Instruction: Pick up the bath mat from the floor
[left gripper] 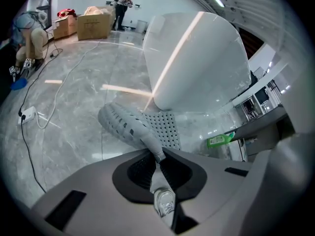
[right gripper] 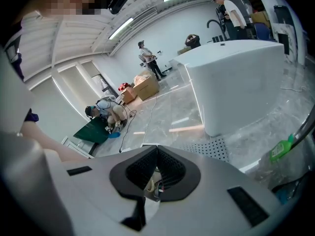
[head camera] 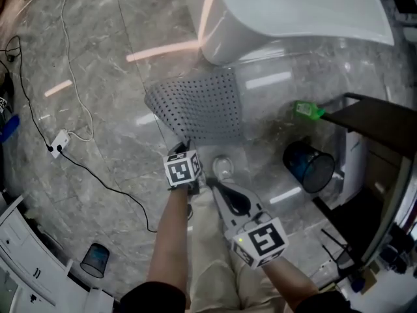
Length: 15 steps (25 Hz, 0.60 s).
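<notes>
The grey perforated bath mat (head camera: 202,106) lies on the marble floor in front of the white bathtub (head camera: 293,12), with its near corner lifted. My left gripper (head camera: 185,146) is shut on that corner. In the left gripper view the mat (left gripper: 130,124) curls up from the floor into the jaws of the left gripper (left gripper: 158,156), which pinch its edge. My right gripper (head camera: 210,182) hovers just to the right, near the person's shoe (head camera: 223,168). In its own view the right gripper (right gripper: 156,149) has its jaws shut with nothing between them, and the mat (right gripper: 209,149) shows beyond.
A green bottle (head camera: 306,109) lies beside a dark bench (head camera: 378,119) at the right, with a dark bin (head camera: 308,165) tipped below it. A black cable and a white plug (head camera: 60,142) cross the floor at the left. A small bin (head camera: 96,258) stands at lower left.
</notes>
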Each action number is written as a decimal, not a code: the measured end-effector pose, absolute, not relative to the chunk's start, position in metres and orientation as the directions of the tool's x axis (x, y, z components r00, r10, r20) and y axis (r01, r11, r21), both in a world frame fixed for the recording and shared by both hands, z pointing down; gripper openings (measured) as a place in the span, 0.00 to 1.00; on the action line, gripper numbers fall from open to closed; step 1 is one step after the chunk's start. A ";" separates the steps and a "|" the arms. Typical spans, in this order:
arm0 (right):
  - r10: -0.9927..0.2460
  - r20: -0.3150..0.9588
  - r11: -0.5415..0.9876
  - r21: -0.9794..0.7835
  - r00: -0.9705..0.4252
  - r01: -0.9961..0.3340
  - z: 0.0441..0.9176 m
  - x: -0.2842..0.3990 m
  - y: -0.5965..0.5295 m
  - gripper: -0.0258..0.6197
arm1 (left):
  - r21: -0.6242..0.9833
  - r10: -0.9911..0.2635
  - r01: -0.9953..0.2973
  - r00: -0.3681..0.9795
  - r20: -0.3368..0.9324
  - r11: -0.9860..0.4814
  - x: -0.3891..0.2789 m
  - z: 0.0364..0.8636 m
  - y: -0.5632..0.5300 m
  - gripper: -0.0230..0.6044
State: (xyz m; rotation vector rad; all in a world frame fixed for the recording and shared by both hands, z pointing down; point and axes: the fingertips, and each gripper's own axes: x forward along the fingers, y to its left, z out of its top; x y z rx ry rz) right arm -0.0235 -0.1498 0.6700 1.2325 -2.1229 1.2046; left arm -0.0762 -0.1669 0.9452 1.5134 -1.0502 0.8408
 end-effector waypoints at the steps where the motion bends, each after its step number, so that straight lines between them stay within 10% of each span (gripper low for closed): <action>1: -0.500 0.687 0.239 -0.476 -0.527 -0.846 0.663 -0.023 -0.151 0.06 | 0.362 -0.187 -0.931 0.363 0.913 -0.040 -0.078 0.939 -0.166 0.08; 15: -0.511 0.680 0.293 -0.437 -0.526 -0.850 0.567 -0.022 -0.140 0.06 | 0.383 -0.255 -0.924 0.375 0.891 -0.020 -0.088 0.821 -0.170 0.07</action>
